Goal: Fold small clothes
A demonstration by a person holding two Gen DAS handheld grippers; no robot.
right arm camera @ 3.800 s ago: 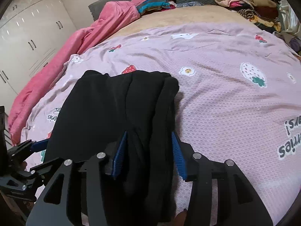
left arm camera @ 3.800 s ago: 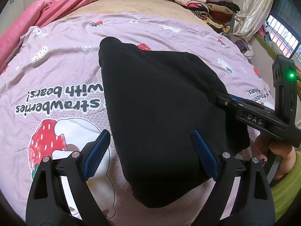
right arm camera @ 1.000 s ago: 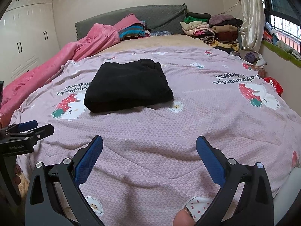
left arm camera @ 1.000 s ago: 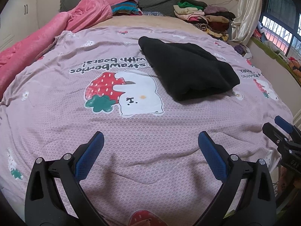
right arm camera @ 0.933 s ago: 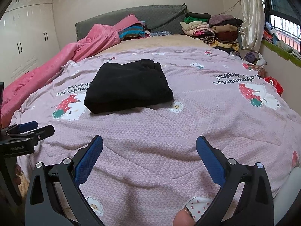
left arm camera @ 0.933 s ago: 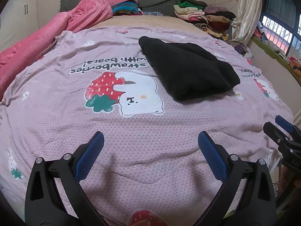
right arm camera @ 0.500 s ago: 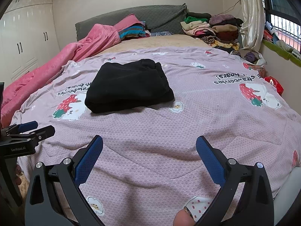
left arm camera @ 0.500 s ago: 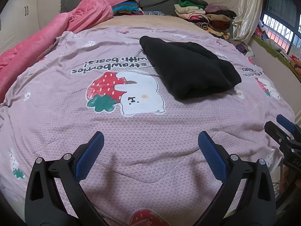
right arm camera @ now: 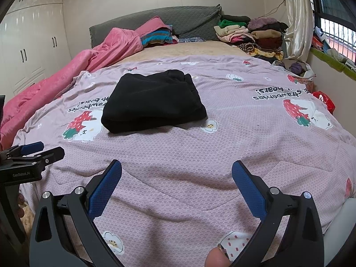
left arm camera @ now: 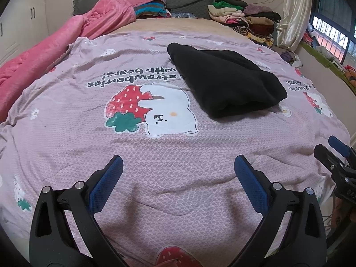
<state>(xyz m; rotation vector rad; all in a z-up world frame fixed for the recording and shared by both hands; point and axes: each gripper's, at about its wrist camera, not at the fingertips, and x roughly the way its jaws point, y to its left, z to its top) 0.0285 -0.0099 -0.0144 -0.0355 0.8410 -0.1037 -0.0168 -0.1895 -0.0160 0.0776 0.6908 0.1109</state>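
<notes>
A folded black garment (left arm camera: 224, 82) lies on the pink strawberry bedspread (left arm camera: 155, 155), in the middle of the bed; it also shows in the right wrist view (right arm camera: 151, 102). My left gripper (left arm camera: 178, 166) is open and empty, held low over the near edge of the bed, well short of the garment. My right gripper (right arm camera: 176, 171) is open and empty too, also back at the near edge. Each gripper shows at the side of the other's view: the right one (left arm camera: 338, 153), the left one (right arm camera: 33, 151).
A pink blanket (left arm camera: 55, 44) runs along the left side of the bed. A stack of folded clothes (right arm camera: 251, 33) sits at the back right by the curtain. A grey headboard (right arm camera: 155, 20) stands behind. A window ledge with clutter (right arm camera: 329, 53) runs along the right.
Since 3.8 s ago both grippers let go of the black garment and pulled back to the near edge of the bed. Over the last second they have barely moved.
</notes>
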